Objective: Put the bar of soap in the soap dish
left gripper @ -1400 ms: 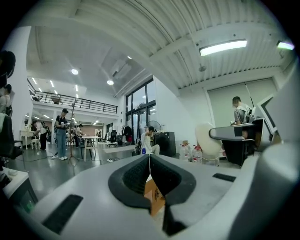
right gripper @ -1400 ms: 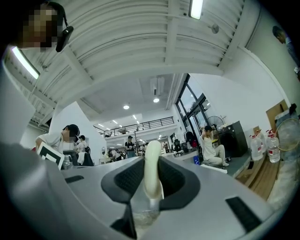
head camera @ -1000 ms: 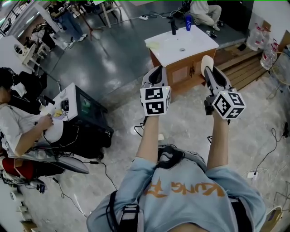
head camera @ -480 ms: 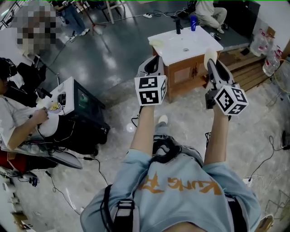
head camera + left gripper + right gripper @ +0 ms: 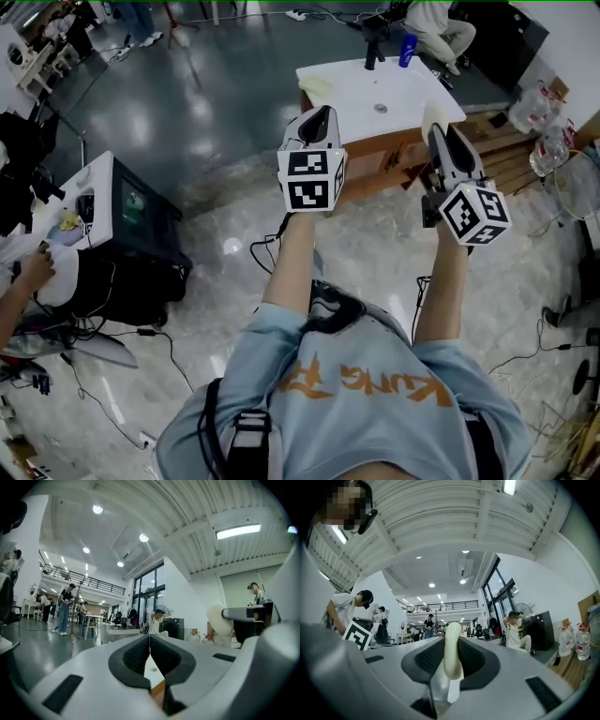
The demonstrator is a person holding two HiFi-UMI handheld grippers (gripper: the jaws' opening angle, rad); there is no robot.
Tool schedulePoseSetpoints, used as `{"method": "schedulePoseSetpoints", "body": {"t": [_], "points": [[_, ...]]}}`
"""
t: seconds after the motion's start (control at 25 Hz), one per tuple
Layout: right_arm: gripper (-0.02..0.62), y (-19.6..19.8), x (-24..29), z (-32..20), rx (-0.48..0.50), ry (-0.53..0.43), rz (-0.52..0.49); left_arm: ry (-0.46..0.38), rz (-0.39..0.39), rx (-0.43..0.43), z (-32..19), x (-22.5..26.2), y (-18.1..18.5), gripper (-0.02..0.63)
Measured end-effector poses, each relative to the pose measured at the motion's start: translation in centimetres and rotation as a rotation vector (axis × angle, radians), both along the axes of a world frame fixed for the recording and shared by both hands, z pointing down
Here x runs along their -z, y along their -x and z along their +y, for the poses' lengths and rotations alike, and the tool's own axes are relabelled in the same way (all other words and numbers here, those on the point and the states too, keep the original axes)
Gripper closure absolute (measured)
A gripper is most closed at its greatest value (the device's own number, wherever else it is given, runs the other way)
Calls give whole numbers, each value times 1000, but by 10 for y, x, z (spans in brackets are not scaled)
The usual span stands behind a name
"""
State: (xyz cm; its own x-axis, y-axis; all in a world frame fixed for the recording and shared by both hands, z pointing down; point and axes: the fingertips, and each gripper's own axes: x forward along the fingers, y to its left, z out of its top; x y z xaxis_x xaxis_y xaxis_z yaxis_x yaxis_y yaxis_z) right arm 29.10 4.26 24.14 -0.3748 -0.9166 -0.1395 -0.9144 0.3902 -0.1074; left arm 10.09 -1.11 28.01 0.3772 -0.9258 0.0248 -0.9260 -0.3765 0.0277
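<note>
**Soap pinched in right gripper, short of the vanity**

Head view: looks steeply down on a left gripper and a right gripper, held up side by side on outstretched forearms over a pale marbled floor. Shows a pale cream oval bar of soap sticking out at the right gripper's tip. Beyond both, a white-topped wooden vanity cabinet carrying a black tap, a blue bottle and, on its left corner, a pale yellowish item, too small to identify.

Left gripper view: jaws pressed together along a thin seam, nothing between them. Off to the right, the other gripper with the soap at its tip.

Right gripper view: jaws clamped on the bar of soap, seen edge-on and upright, its rounded end rising above the dark pads.
</note>
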Motion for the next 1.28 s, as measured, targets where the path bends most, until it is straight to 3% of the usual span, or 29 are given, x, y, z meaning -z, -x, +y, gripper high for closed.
{"method": "schedulePoseSetpoints", "body": {"t": [0.2,0.44,0.64,0.8,1.0,1.28], "points": [[484,9,-26,-77,-24,67,-52,83,-8,18,-79,-30,20,584],[485,22,-77,-145,-28,209,-80,216,-25,13,-141,-88,31,584],[485,43,-96,-205,-25,250,-75,311,-23,56,-199,-133,68,584],[485,57,-103,-253,-36,259,-70,324,-2,65,-243,-144,87,584],[485,80,-100,-308,-28,251,-44,283,31,18,-296,-142,95,584],[485,113,-104,-347,-19,272,14,282,101,33,-339,-143,123,583]]}}
